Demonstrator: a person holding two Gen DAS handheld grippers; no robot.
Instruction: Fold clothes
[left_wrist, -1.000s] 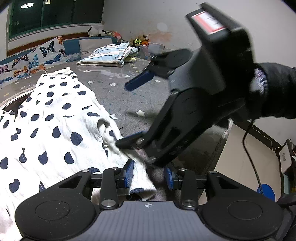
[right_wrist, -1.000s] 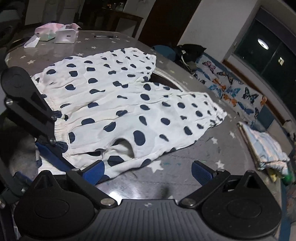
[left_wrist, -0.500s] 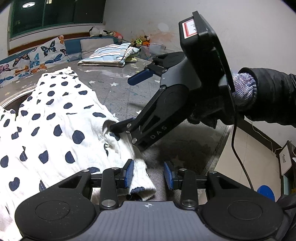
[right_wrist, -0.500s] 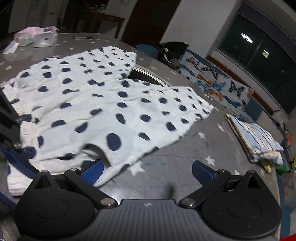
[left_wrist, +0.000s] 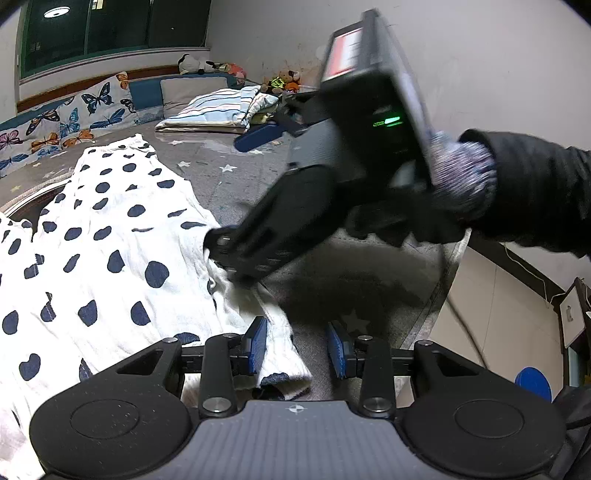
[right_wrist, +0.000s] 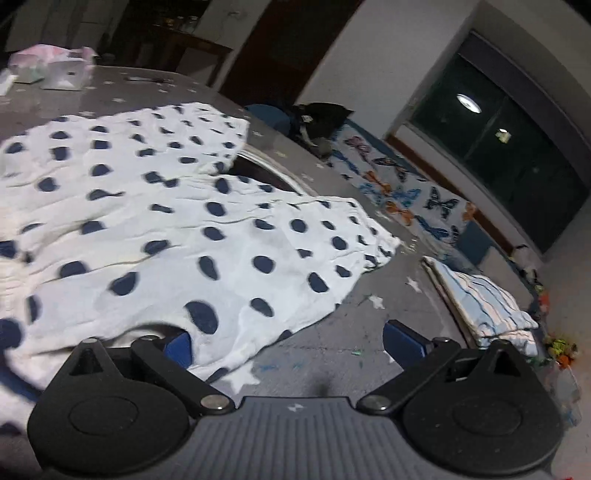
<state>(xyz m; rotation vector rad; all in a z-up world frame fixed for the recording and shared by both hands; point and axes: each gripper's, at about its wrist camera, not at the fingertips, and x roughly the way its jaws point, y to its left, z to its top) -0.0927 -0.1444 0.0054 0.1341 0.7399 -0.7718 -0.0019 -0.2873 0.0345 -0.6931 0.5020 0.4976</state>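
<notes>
A white garment with dark blue dots (left_wrist: 99, 251) lies spread on the grey star-patterned table (left_wrist: 332, 288); it also shows in the right wrist view (right_wrist: 192, 221). My left gripper (left_wrist: 297, 349) is open, its fingers astride the garment's near hem corner. My right gripper (right_wrist: 286, 341) is open; its left finger (right_wrist: 177, 345) is tucked under the garment's raised edge. In the left wrist view the right gripper (left_wrist: 240, 206) is blurred and its lower finger touches the garment's edge, just ahead of my left gripper.
A folded blue-striped cloth (left_wrist: 218, 114) lies at the table's far end, also in the right wrist view (right_wrist: 484, 299). Butterfly-print cushions (left_wrist: 62, 125) line the far side. Pink and white items (right_wrist: 55, 66) sit on the far table corner. The table edge (left_wrist: 447, 280) is at right.
My right gripper has pushed forward and down to the garment's edge, slipping one finger under it and lifting the cloth slightly. My left gripper has stayed put at the hem corner.
</notes>
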